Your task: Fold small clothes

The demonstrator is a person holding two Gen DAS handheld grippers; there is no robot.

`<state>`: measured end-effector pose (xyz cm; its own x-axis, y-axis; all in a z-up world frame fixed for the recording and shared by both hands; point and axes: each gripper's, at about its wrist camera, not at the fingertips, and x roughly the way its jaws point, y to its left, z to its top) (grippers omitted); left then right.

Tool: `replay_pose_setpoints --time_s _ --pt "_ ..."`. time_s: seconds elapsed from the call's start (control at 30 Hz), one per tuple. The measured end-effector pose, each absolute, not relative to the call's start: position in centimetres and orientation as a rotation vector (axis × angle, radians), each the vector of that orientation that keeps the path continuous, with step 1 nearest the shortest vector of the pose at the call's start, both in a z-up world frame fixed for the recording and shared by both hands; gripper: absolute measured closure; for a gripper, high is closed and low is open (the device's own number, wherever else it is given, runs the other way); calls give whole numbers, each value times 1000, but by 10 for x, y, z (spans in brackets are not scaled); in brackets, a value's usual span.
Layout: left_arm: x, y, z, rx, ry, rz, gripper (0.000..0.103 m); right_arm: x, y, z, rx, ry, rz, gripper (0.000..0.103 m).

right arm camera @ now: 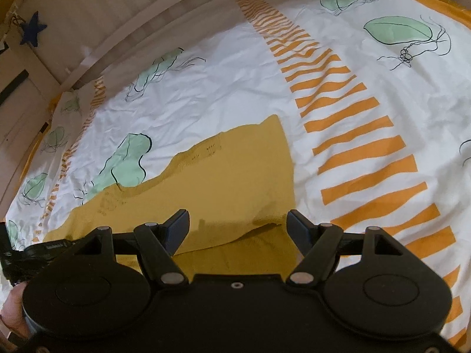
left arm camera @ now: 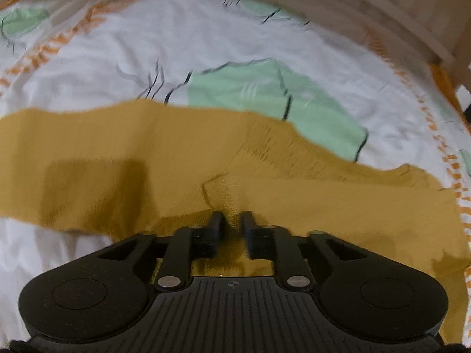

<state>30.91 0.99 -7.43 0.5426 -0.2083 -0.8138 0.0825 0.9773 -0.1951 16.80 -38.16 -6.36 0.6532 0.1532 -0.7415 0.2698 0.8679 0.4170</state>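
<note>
We note a white bedsheet (right arm camera: 223,94) with orange stripes; the mustard garment (right arm camera: 229,176) lies flat on it. Left gripper (left arm camera: 232,220) stands slightly parted over its fabric, gripping nothing; right gripper (right arm camera: 238,223) gapes wide above it.

Right gripper (right arm camera: 238,220) jaws wide apart, hovering over mustard garment (right arm camera: 235,173), nothing between pads. Garment lies on the white printed bedsheet (right arm camera: 223,88), beside its orange-striped band (right arm camera: 353,135).
</note>
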Motion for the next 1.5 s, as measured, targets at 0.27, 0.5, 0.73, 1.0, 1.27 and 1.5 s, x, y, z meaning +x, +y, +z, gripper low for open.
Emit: replay_pose_setpoints --time_s 0.27,0.5,0.73,1.0,1.27,1.5 --pt "297 17 -77 -156 954 -232 53 168 -381 -65 532 871 -64 26" --pt "283 29 -79 -142 924 -337 30 168 -375 -66 510 875 -60 11" --pt "270 58 -84 -173 909 -432 30 168 -360 -71 464 896 -52 3" --pt "244 66 -89 -134 858 -486 30 168 -322 -90 362 955 -6 3" --pt "242 81 -100 -341 835 -492 29 161 -286 -106 218 960 14 0" --pt "244 104 -110 -595 836 -509 29 148 -263 -121 73 871 -18 0"
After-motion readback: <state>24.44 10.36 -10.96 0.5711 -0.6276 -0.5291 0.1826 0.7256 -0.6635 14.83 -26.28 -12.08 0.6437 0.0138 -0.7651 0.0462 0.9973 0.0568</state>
